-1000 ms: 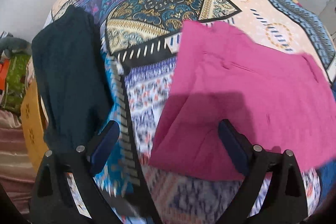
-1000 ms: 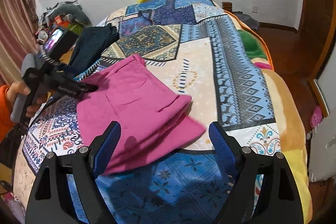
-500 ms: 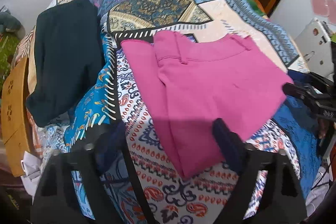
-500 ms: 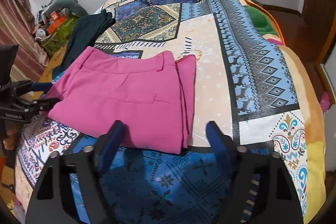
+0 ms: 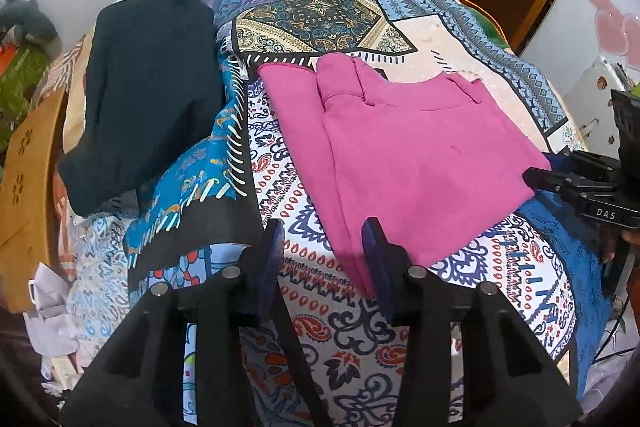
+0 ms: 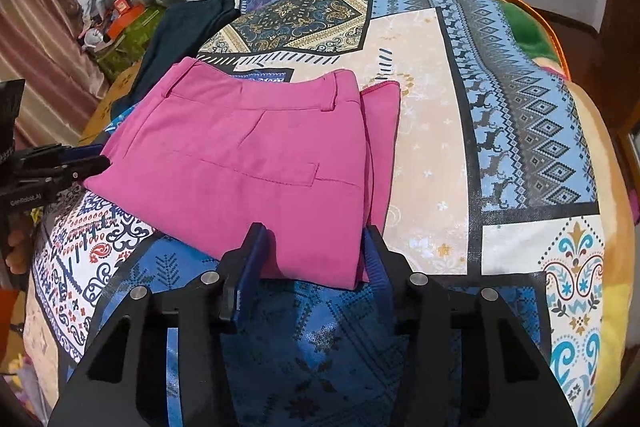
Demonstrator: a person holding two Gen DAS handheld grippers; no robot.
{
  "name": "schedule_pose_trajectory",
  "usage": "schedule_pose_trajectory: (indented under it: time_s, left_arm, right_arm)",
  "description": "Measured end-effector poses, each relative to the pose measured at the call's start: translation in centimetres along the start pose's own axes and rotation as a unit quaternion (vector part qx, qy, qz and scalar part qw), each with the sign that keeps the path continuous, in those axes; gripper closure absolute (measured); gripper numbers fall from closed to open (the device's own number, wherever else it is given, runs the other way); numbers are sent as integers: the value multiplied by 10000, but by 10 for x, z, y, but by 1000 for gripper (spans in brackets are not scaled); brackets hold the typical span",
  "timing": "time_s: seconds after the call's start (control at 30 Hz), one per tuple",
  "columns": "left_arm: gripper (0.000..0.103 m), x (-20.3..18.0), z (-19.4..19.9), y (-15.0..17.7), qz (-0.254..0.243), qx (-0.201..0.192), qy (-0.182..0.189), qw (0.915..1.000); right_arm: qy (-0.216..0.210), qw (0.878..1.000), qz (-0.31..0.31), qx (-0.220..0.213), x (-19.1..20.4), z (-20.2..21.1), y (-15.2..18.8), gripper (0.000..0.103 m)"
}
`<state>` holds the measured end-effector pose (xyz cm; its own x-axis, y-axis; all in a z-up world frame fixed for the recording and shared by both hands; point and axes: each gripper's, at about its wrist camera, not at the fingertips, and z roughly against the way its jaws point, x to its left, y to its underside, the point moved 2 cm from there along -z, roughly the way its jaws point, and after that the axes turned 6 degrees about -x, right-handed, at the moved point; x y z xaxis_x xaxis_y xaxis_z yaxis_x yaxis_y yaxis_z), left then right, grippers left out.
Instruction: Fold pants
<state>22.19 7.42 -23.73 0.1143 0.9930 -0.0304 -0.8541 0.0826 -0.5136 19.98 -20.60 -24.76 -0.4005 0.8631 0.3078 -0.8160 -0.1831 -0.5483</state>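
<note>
Pink pants (image 5: 404,155) lie folded into a flat rectangle on the patterned bed cover, waistband toward the far side; they also show in the right wrist view (image 6: 256,163). My left gripper (image 5: 324,243) is open and empty, just off the near corner of the pants. My right gripper (image 6: 314,247) is open and empty, its jaws at the near edge of the folded pants. Each gripper shows in the other's view: the right one (image 5: 576,183) at the pants' right side, the left one (image 6: 60,167) at their left side.
A dark green garment (image 5: 144,99) lies folded at the left of the bed (image 6: 520,131), also seen in the right wrist view (image 6: 180,31). A wooden board (image 5: 28,163) stands at the bed's left edge. Clutter (image 6: 120,11) sits by the wall.
The pants now lie flat and squared as a folded rectangle. Both grippers have narrowed their jaws and pulled back toward the near edge of the pants.
</note>
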Motion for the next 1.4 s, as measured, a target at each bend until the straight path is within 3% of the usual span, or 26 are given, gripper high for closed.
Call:
schedule_pose_trajectory:
  time_s: [0.27, 0.63, 0.87, 0.97, 1.07, 1.13, 1.23, 1.4]
  left_arm:
    - [60, -3, 6, -22, -237, -82, -100, 9996]
    - [52, 4, 7, -90, 26, -531, 29, 9986]
    - [52, 6, -46, -110, 228, -15, 495, 9985]
    - [52, 3, -71, -108, 177, 234, 475, 9984]
    - [61, 4, -89, -106, 166, 384, 480, 9980]
    - [76, 4, -93, -106, 194, 419, 599, 9971]
    - [86, 2, -96, -106, 49, 377, 362, 9986]
    - [86, 5, -102, -99, 5, 410, 123, 9991]
  right_arm:
    - [200, 9997, 134, 78, -1, 14, -13, 58]
    - [248, 9980, 167, -564, -7, 25, -64, 55]
    - [135, 9994, 93, -320, -17, -21, -88, 55]
    - [116, 9999, 49, -88, -22, -45, -94, 55]
    - [136, 9999, 34, 86, -26, -63, -95, 58]
    - [163, 9993, 210, 277, -24, -73, -94, 77]
    - [218, 9982, 444, 334, -22, -80, -91, 80]
    - [346, 9972, 604, 261, -25, -78, -86, 88]
